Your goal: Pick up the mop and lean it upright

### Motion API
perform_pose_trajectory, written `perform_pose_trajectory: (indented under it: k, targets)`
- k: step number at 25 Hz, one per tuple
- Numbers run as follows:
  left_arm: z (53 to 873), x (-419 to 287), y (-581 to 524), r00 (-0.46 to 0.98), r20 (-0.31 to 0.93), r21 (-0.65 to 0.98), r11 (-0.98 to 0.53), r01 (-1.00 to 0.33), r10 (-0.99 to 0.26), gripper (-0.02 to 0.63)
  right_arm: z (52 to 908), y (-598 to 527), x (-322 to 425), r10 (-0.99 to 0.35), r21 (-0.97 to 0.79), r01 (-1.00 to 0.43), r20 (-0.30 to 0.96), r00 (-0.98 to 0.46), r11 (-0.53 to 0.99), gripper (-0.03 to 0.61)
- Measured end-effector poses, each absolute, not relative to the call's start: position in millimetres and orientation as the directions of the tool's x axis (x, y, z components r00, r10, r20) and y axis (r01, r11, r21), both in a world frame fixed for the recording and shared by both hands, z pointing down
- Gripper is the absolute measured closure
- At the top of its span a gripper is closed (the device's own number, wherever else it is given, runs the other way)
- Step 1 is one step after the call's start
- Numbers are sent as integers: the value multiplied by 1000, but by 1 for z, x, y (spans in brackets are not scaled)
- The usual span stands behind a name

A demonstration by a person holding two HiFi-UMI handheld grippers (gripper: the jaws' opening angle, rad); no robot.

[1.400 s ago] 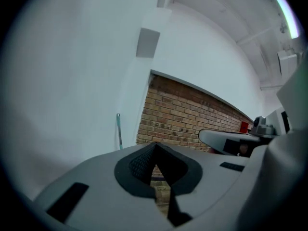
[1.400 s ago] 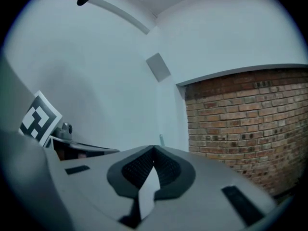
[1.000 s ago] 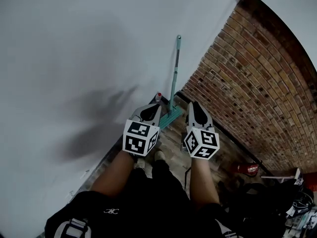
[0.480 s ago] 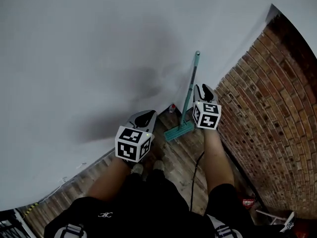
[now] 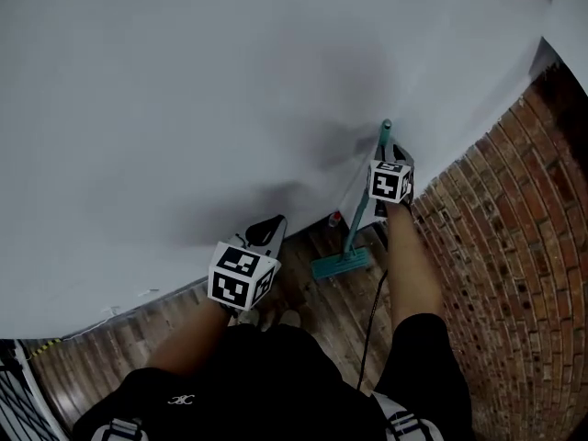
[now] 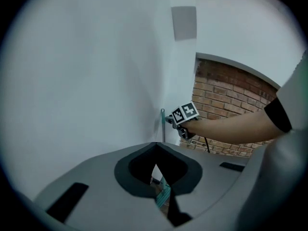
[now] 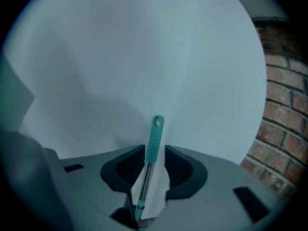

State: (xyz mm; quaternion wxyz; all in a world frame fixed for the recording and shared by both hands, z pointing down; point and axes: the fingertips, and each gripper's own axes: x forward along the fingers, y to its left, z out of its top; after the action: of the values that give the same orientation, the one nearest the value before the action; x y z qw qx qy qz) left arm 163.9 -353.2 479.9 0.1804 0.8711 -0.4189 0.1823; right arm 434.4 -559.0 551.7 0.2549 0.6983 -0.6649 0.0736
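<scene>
Between right gripper (image 7: 154, 163) fingers: mop (image 7: 152, 141) handle, upright against wall (image 5: 184, 81); fingers opening, not pressing it.
Left gripper (image 6: 156, 148) fingers: together, empty; mop head beyond them on floor (image 5: 331, 310).

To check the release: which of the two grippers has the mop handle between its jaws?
The right gripper, raised by the white wall: the mop handle stands between its opening jaws. The left gripper, lower, has shut, empty jaws.

Teal mop (image 5: 355, 232) with silver shaft, white wall (image 5: 230, 90), red-brown brick wall (image 5: 514, 246), brown plank floor (image 5: 331, 312)
</scene>
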Motion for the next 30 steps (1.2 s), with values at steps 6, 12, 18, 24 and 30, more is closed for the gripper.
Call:
perform_pose_trajectory:
  k: [6, 12, 18, 24, 30]
  targets:
    - [482, 156, -354, 534, 486, 130, -548, -827, -691, 617, 574, -589, 440, -866, 202, -979, 491, 95, 7, 454]
    - [493, 141, -353, 498, 511, 122, -515, -849, -701, 617, 578, -594, 441, -862, 230, -973, 490, 131, -17, 459]
    - [491, 143, -356, 518, 497, 119, -537, -835, -696, 617, 567, -560, 441, -897, 179, -981, 418, 143, -73, 465]
    - [484, 172, -352, 590, 461, 126, -609, -783, -663, 618, 548, -487, 446, -936, 122, -989, 330, 124, -88, 469]
    - [476, 204, -345, 678, 411, 175, -677, -715, -610, 618, 537, -392, 453, -949, 86, -990, 284, 133, -113, 471]
